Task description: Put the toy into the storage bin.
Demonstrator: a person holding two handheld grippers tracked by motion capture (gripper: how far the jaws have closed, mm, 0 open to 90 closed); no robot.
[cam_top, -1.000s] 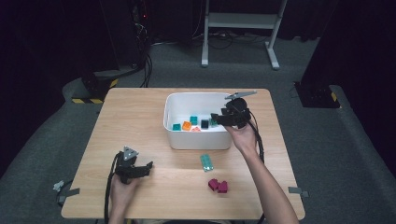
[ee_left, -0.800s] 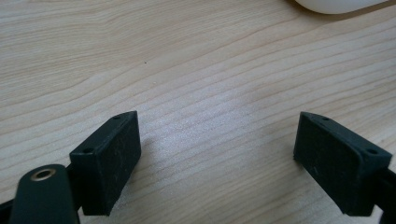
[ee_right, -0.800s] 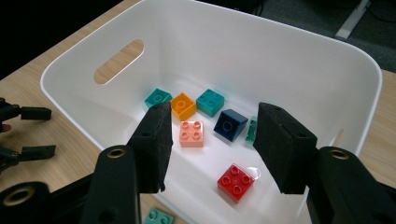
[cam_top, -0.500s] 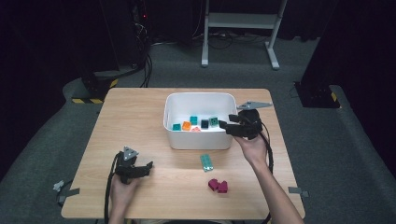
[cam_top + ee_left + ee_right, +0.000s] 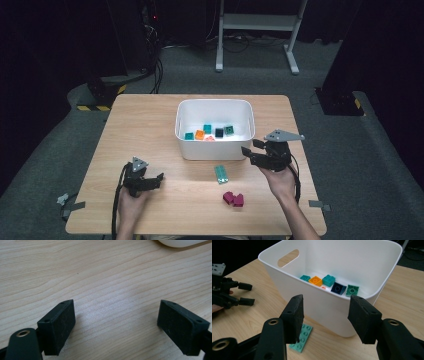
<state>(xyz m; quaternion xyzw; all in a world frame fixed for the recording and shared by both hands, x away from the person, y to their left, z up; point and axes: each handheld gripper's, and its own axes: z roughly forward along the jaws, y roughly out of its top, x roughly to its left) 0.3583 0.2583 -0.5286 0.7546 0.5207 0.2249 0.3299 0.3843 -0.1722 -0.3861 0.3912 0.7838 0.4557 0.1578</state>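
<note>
white plastic bin point(image 5: 215, 145) stands a little beyond the middle of the light wooden table point(image 5: 150, 120), with a slot handle cut in one end wall. inside it lie several small building bricks: a teal one point(image 5: 328, 280), an orange one point(image 5: 315, 280), a smaller teal one point(image 5: 305, 278), a dark navy sloped one point(image 5: 338, 288) and a green one point(image 5: 352, 290).

on the table just in front of the bin lies a flat teal studded plate point(image 5: 221, 174), close to the bin's front wall but apart from it. nearer the table's front edge sits a small cluster of magenta bricks point(image 5: 233, 199).

right gripper point(image 5: 248, 152) hangs beside the bin's front right corner, its jaws parted with nothing between them; in the right gripper view they frame the bin's wall, and the teal plate lies on the wood below the jaw at the left of that view.

left gripper point(image 5: 160, 177) rests low at the table's front left, well apart from the bin and the bricks, its jaws spread wide over bare wood and holding nothing.
</note>
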